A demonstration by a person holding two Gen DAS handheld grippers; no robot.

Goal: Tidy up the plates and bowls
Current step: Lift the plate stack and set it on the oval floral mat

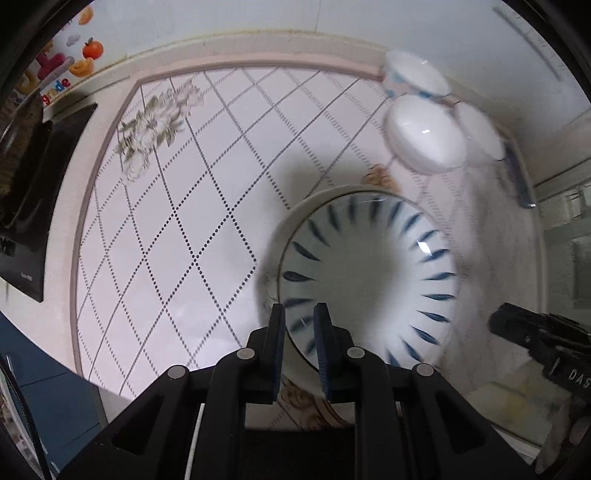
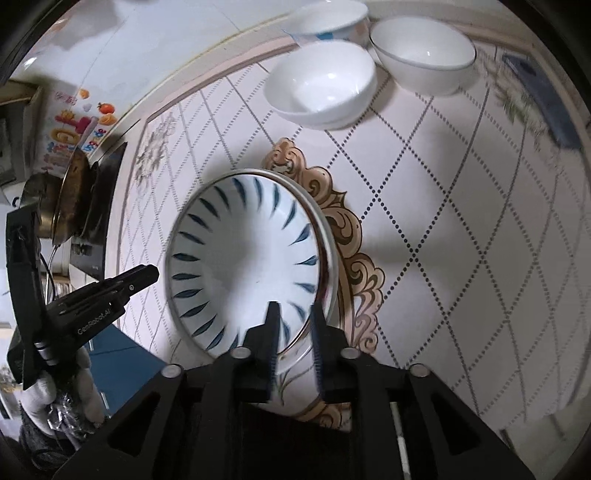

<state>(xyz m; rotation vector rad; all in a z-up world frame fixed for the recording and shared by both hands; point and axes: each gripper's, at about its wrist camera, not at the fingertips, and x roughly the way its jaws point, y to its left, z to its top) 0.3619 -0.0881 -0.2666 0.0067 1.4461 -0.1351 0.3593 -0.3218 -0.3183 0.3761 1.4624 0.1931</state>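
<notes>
A white bowl with blue dashes inside (image 1: 369, 273) is held tilted above the table. My left gripper (image 1: 299, 314) is shut on its near rim. In the right wrist view the same bowl (image 2: 251, 266) is gripped at its near right rim by my right gripper (image 2: 293, 314), also shut on it. Three white bowls stand at the table's far side: one plain (image 2: 321, 85), one with a thin blue rim line (image 2: 424, 51), one with blue marks (image 2: 332, 22). They also show blurred in the left wrist view (image 1: 424, 133).
The table (image 1: 166, 221) has a white top with dotted diamond lines and a tan ornament (image 2: 351, 236). A black appliance (image 1: 33, 192) stands at its left edge. A dark blue flat object (image 2: 543, 99) lies at the far right.
</notes>
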